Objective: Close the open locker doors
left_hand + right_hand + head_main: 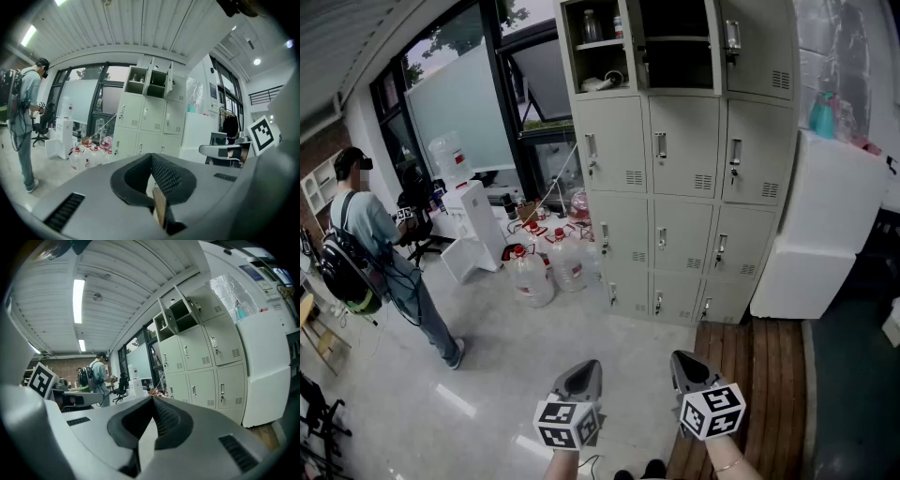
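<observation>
A grey locker cabinet (pixel 675 187) stands a few steps ahead on the far side of the floor. In its top row, two compartments are open: the left one (pixel 595 47) holds small items, and the middle one (pixel 675 42) looks dark. Their doors (pixel 149 77) hang swung outward. All the lower doors are closed. My left gripper (pixel 581 375) and right gripper (pixel 686 367) are held low in front of me, side by side, far short of the lockers. Both are shut with nothing between the jaws, as the left gripper view (pixel 151 157) and the right gripper view (pixel 152 399) show.
A person (pixel 370 234) with a backpack stands at the left. Large water bottles (pixel 530 277) sit on the floor by the cabinet's left foot, near a white dispenser (pixel 473 225). A white appliance (pixel 825 234) stands right of the lockers on a wooden platform (pixel 750 375).
</observation>
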`<state>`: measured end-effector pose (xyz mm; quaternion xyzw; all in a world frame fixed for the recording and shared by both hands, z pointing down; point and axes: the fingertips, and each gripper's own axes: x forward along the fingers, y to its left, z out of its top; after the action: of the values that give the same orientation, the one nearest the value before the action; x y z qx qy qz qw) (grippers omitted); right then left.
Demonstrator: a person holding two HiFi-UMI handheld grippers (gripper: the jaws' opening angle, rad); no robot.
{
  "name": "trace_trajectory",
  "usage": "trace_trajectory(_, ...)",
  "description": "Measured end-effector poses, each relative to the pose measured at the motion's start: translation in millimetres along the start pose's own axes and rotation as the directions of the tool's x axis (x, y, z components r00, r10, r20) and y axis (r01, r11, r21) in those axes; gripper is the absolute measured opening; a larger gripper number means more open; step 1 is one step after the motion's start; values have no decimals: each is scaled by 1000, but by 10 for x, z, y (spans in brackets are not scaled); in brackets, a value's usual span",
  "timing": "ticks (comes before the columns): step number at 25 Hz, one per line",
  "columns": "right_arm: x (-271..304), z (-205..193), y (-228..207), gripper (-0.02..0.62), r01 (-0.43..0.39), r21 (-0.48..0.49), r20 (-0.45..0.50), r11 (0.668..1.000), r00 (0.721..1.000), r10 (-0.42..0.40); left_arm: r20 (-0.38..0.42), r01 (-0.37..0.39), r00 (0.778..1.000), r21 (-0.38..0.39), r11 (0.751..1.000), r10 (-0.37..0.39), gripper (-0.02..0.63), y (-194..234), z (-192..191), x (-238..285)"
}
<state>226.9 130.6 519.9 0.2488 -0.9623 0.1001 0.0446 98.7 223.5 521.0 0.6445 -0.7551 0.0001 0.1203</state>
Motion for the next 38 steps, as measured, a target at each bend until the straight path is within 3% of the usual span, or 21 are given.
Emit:
trace_trajectory(11, 58, -44, -115, -2, -44, 36, -8, 998, 999, 44, -4, -16, 1000, -6, 1000, 16, 20, -20, -4, 176)
trace_trajectory(18, 131, 97, -238, -2, -54, 37, 35, 998, 998, 53, 24, -31, 999, -11, 999, 32, 20, -11, 85, 299)
trace_trajectory(30, 423, 1071, -444, 71, -139, 23, 200, 990, 971, 132, 152, -70, 987, 73, 995, 58, 21, 149, 985, 637)
trace_trajectory(38, 1331, 1681, -694, 75, -141, -35, 278, 989, 950, 145, 232, -56, 972, 114, 992, 28, 21, 678, 1595, 1502)
